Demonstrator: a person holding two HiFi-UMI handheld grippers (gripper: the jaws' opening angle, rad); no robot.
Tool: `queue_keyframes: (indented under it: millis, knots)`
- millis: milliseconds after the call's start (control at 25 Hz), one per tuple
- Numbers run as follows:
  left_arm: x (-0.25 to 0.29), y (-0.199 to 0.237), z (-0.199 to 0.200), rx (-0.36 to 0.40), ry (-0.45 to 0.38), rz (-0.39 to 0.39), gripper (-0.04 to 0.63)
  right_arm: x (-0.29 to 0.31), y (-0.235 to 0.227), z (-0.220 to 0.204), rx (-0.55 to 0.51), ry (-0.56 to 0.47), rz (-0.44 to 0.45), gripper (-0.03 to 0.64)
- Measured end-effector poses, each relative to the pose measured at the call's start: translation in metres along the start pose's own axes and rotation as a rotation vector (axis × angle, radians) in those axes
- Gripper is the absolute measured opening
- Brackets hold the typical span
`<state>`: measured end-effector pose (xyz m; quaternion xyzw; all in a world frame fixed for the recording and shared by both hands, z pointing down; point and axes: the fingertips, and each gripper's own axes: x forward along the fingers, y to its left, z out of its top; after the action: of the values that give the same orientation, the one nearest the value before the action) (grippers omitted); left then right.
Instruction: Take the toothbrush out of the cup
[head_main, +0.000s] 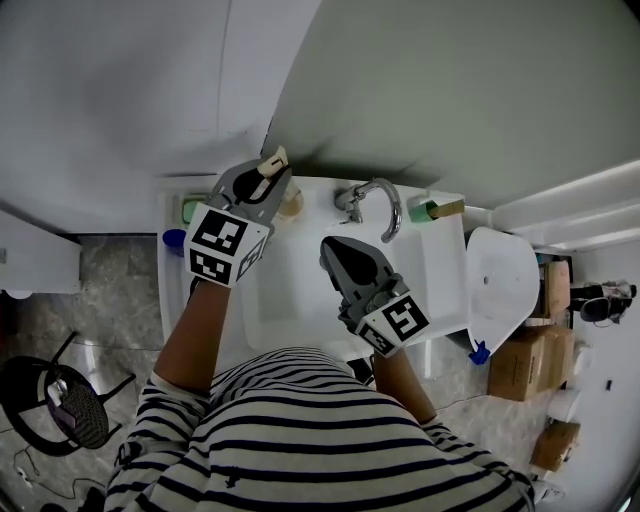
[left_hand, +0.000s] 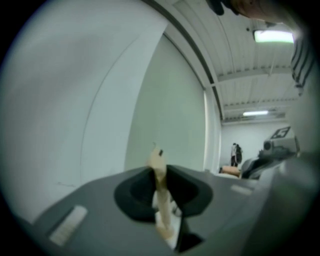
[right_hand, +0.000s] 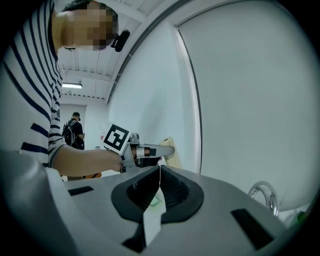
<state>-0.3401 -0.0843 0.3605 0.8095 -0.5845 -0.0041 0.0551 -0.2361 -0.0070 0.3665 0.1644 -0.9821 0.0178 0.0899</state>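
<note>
My left gripper (head_main: 267, 176) is shut on a beige toothbrush (head_main: 273, 162), held up in front of the wall above the sink's back left corner. In the left gripper view the toothbrush (left_hand: 158, 161) stands nearly upright between the pads, its tip poking above my left gripper (left_hand: 159, 172). A tan cup (head_main: 291, 205) stands on the sink ledge just right of that gripper, partly hidden by it. My right gripper (head_main: 337, 252) hovers over the basin, shut with nothing in it. The right gripper view shows its own jaws (right_hand: 159, 171) closed, and beyond them the left gripper (right_hand: 152, 150) with the toothbrush (right_hand: 170, 150).
A white sink (head_main: 440, 290) with a chrome faucet (head_main: 376, 203) lies below me. A green soap dish (head_main: 190, 210) sits at its back left, a green bottle (head_main: 430, 210) at back right. A white toilet (head_main: 500, 285) and cardboard boxes (head_main: 525, 360) stand to the right, a black chair (head_main: 60, 400) to the left.
</note>
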Motion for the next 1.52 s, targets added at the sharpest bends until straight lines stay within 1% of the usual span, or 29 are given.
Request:
queue_keyframes:
  millis: [200,560,920,1080,1320,1400,1520]
  knots:
    - [-0.018,-0.012,0.023,0.013,-0.048,-0.009,0.055,-0.01,0.01,0.006,-0.009,-0.012,-0.01,0.008]
    - [-0.047,-0.055,0.038,0.011,-0.073,-0.08,0.055,-0.031,0.023,0.009,-0.012,-0.036,-0.041,0.008]
    - [-0.038,-0.096,0.023,-0.006,-0.03,-0.142,0.055,-0.058,0.018,-0.001,0.006,-0.04,-0.074,0.008]
    - [-0.032,-0.114,0.012,-0.012,0.001,-0.159,0.055,-0.072,0.01,0.0,0.021,-0.067,-0.079,0.008]
    - [-0.018,-0.135,-0.007,-0.038,0.044,-0.182,0.055,-0.087,-0.006,-0.012,0.059,-0.061,-0.072,0.008]
    - [-0.012,-0.147,-0.011,-0.047,0.05,-0.202,0.055,-0.095,-0.012,-0.015,0.068,-0.057,-0.065,0.008]
    - [-0.005,-0.172,-0.018,-0.068,0.056,-0.253,0.055,-0.109,-0.025,-0.018,0.081,-0.059,-0.059,0.008]
